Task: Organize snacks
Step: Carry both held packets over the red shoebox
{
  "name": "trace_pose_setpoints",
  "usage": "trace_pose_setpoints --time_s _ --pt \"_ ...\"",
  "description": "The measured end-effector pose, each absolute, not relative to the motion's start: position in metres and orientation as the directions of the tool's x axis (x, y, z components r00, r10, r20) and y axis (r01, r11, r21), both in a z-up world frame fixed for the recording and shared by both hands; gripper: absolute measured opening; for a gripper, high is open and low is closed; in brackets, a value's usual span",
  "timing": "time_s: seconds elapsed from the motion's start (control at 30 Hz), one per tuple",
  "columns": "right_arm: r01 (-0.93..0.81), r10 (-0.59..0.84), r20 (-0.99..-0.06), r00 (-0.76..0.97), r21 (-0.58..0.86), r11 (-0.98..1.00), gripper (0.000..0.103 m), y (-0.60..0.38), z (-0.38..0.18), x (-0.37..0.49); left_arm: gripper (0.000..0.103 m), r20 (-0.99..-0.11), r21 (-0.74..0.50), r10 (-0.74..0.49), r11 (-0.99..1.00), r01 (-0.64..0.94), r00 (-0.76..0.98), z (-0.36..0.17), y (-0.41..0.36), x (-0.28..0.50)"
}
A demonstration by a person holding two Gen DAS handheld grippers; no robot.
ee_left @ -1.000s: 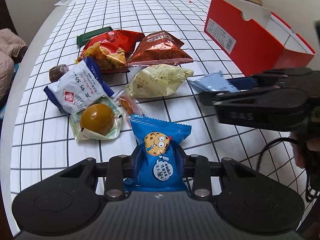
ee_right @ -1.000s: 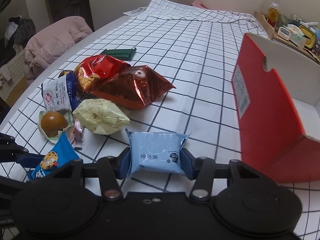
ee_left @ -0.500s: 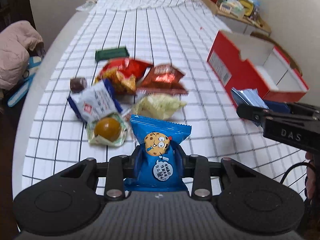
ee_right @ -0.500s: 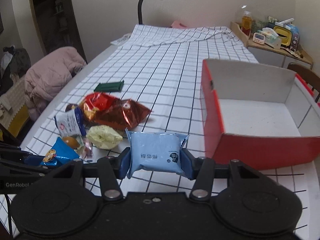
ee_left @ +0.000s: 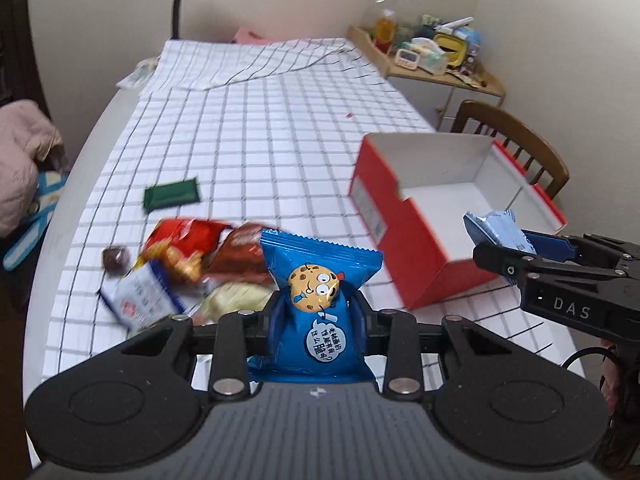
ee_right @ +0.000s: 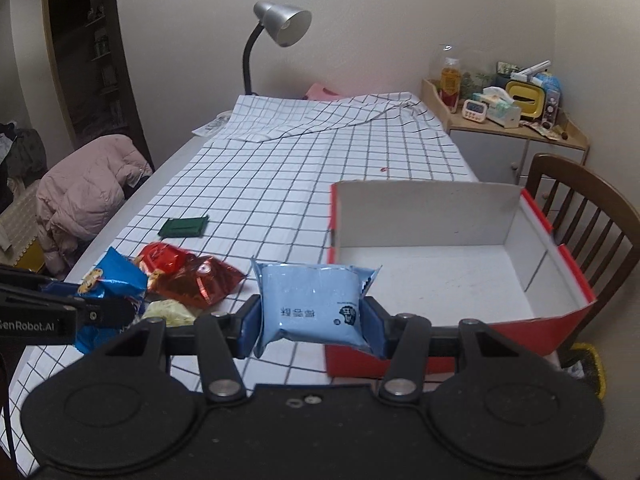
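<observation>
The left wrist view catches the small dark brown snack (ee_left: 116,258) and the white-and-blue packet (ee_left: 144,300) out to the left of the left gripper (ee_left: 318,316), both blurred, and neither shows in the right wrist view, where the left gripper's black body covers that corner. The right wrist view, for its part, looks straight into the red box (ee_right: 448,280), white floor bare, just ahead and to the right of the right gripper (ee_right: 312,320); from the left wrist the box (ee_left: 404,240) shows mostly its red side and a sliver of the inside. Both see the green bar (ee_right: 184,227) well ahead on the checked tablecloth (ee_right: 280,184), and the red bags (ee_right: 188,276) ahead to the left. The left gripper's blue pads are pinched in narrow on the dark blue cookie packet (ee_left: 320,300), standing upright between them, clear of the cloth. The right gripper is set wider, pads pressing both sides of the pale blue packet (ee_right: 312,304), also off the table, right at the box's near corner. From the left wrist that packet (ee_left: 496,228) pokes out past the right gripper (ee_left: 516,248).
</observation>
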State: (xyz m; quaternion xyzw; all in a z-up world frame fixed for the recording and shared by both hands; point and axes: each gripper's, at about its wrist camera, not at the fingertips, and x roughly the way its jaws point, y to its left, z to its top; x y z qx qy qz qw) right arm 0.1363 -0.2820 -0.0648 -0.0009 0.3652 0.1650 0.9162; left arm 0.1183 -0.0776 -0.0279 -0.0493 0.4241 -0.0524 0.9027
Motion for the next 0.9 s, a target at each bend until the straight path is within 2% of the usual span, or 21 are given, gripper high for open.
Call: trace_pose_setpoints --time_s 0.57,0.9 --pt "-0.213 0.196 -0.725 0.660 0.070 0.975 0.052 -0.385 -0.084 0.209 0.033 -0.778 -0.149 -0.183 0.983 0.106 0.601 -0.023 -0.171 0.211" --pt "-0.233 0.188 -0.764 0.617 0.051 0.971 0.052 -0.412 -0.106 0.248 0.034 -0.816 -0.128 -0.183 0.982 0.137 0.548 -0.044 -0.227 0.273"
